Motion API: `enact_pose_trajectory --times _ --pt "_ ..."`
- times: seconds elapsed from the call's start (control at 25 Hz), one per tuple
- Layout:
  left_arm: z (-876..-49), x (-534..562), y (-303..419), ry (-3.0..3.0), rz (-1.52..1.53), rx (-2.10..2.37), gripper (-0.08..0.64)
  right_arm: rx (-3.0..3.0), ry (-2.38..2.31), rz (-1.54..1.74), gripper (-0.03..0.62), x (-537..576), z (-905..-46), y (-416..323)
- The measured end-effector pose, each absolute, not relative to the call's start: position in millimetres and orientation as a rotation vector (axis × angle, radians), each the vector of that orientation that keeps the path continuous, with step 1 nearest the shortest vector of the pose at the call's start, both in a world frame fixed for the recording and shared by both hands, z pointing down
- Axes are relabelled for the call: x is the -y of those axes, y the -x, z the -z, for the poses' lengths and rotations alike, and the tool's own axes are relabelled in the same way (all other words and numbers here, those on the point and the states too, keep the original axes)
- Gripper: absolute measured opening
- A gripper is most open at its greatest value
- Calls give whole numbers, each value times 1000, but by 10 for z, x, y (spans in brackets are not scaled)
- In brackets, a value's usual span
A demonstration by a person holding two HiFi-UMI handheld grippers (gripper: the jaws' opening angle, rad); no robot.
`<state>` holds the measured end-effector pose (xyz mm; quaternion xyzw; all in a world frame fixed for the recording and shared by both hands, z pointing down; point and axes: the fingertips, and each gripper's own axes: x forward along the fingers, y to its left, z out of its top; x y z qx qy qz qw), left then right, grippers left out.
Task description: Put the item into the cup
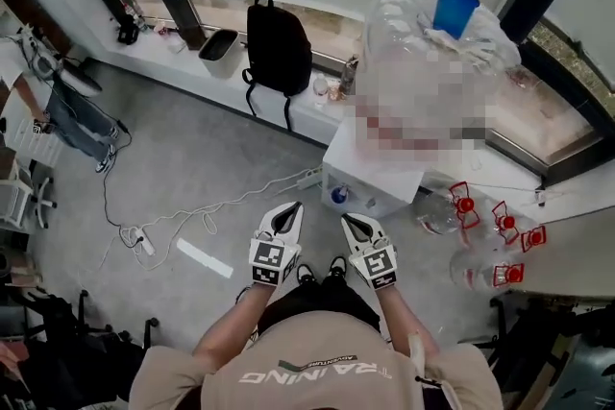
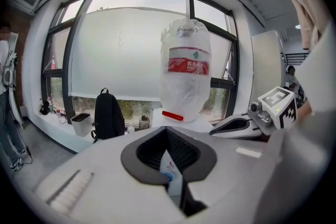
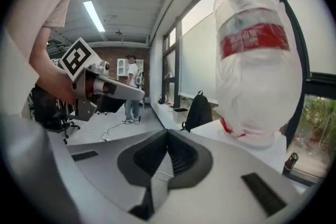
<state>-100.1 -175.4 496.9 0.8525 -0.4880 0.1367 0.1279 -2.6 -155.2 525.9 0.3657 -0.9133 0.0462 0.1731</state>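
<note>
I make out no loose item. A blue cup-shaped thing [image 1: 454,8] sits on top of a big water bottle [image 1: 432,62] wrapped in clear plastic, which stands on a white dispenser [image 1: 370,178]. The bottle [image 2: 185,68] [image 3: 257,60] rises ahead in both gripper views. My left gripper [image 1: 288,207] [image 2: 167,131] and right gripper [image 1: 352,219] [image 3: 168,135] are held side by side at waist height, pointing at the dispenser, well short of it. Both are shut with nothing between the jaws. Each also shows in the other's view: the right gripper [image 2: 223,128] and the left gripper [image 3: 137,93].
A black backpack [image 1: 279,43] and a grey bin [image 1: 219,50] rest on the window ledge. Several empty water bottles with red handles [image 1: 480,226] lie on the floor at the right. A cable and power strip [image 1: 144,240] trail across the floor at the left. A person [image 1: 77,115] stands far left.
</note>
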Motion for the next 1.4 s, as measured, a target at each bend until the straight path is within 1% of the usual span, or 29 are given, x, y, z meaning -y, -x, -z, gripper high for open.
enact_pose_trajectory --times 0.36,0.6,1.04,1.4 --pt "-4249 1856 1051 -2567 -318 1499 8 2650 -1111 -118 11 1620 -4311 -131" --pt "-3878 1940 1086 -2602 -269 1496 8 2722 -1151 -50 11 1702 -3796 -71" --pt "-3193 2022 1310 -2646 -151 1716 8 2792 -1080 81 11 1806 -3367 74" --pt "-3237 1928 1196 -2649 -150 1689 8 2780 -1125 139 11 1874 -3189 33"
